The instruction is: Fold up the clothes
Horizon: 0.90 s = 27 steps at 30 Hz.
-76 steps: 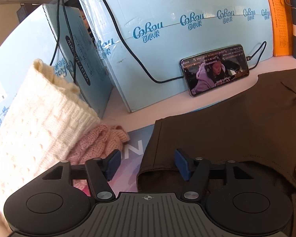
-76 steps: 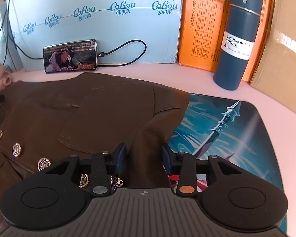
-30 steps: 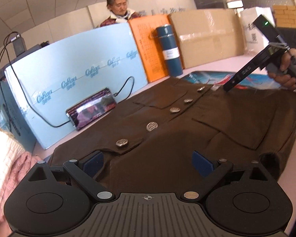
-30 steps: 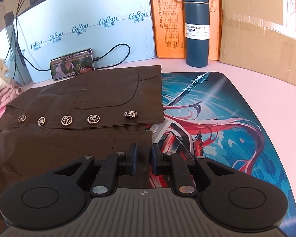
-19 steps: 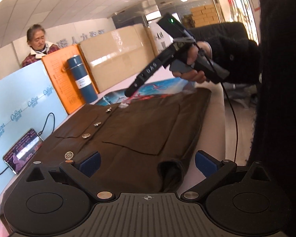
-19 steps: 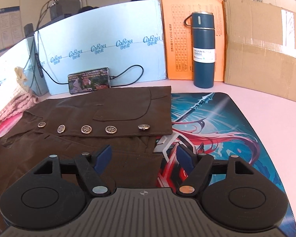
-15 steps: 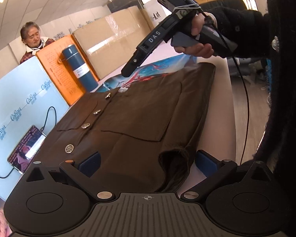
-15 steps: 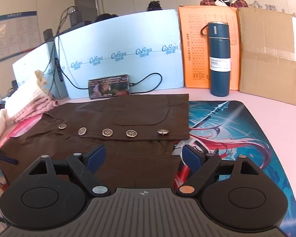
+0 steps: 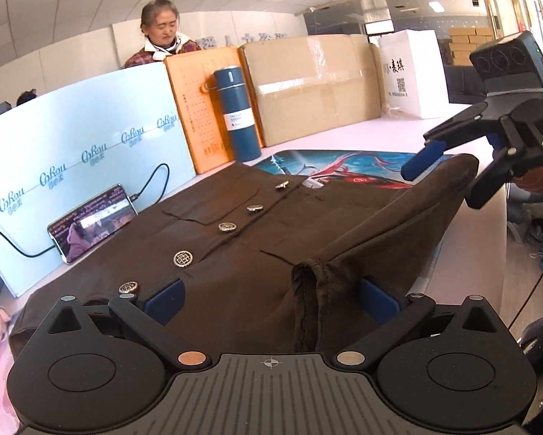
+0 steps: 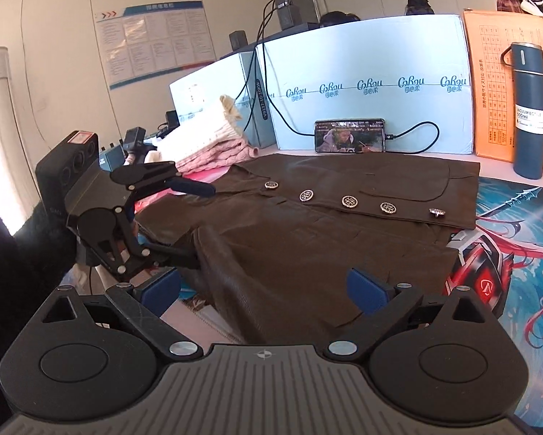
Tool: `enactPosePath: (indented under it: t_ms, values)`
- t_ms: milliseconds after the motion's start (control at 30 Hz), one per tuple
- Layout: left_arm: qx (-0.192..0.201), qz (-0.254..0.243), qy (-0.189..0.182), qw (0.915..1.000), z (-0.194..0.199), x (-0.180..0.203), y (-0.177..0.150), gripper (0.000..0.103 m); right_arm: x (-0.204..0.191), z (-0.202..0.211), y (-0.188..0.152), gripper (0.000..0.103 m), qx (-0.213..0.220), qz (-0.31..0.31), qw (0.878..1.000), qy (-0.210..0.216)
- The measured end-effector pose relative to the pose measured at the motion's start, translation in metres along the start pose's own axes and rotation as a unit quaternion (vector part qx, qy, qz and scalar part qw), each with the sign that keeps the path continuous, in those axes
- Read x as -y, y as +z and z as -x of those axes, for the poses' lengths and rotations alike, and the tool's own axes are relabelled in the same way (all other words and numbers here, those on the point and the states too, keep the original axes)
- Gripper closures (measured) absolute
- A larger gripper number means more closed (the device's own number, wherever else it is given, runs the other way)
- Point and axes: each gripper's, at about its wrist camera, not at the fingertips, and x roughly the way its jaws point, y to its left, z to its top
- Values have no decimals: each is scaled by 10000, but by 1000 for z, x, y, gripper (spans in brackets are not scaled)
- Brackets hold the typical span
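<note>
Here both the left tool (image 9: 269, 299) and right tool (image 10: 264, 290) gape wide over a matte brown buttoned jacket (image 10: 344, 239).

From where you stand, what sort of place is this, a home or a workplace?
Probably an office or workshop, not a home. Cardboard sheets stand as makeshift partitions around the table, stacked cartons sit at the back under a panelled ceiling, and a printed notice board hangs on the wall. The brown jacket looks like practice material.
</note>
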Motion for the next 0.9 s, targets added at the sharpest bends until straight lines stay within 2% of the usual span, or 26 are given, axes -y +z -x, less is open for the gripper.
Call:
enactPosePath:
  t_ms: [33,100,200,300,400,467,600,767,900]
  values:
    - [-20,60,-8,10000,-1,-1,-1,0,-1,0,-4,4,-108,26,9999,-94]
    - [-61,180,-23,9998,-2,-4,-4,0,-6,-5,-14,4,-498,198,9969,-574]
    - [-121,362,-46,9993,-3,-8,-8,0,-10,-17,-25,4,-939,516,9862,-1259]
    - [-111,571,-57,9983,-1,-12,-11,0,-10,-20,-27,4,-805,602,9845,-1434]
    - [-86,593,17,9982,2,-11,-13,0,-3,-24,-28,4,-612,601,9821,-1675]
    - [-54,488,-111,9987,6,-7,-14,0,6,-23,-27,4,-391,501,9824,-1755]
    - [11,278,-368,9989,13,2,-15,0,15,-23,-21,5,192,287,9870,-1572]
    - [88,18,-671,9977,22,13,-17,0,14,-28,-10,5,414,439,9866,-1516]
    - [-25,-18,-86,10000,15,12,-16,0,16,-31,-4,4,513,452,9871,-1448]
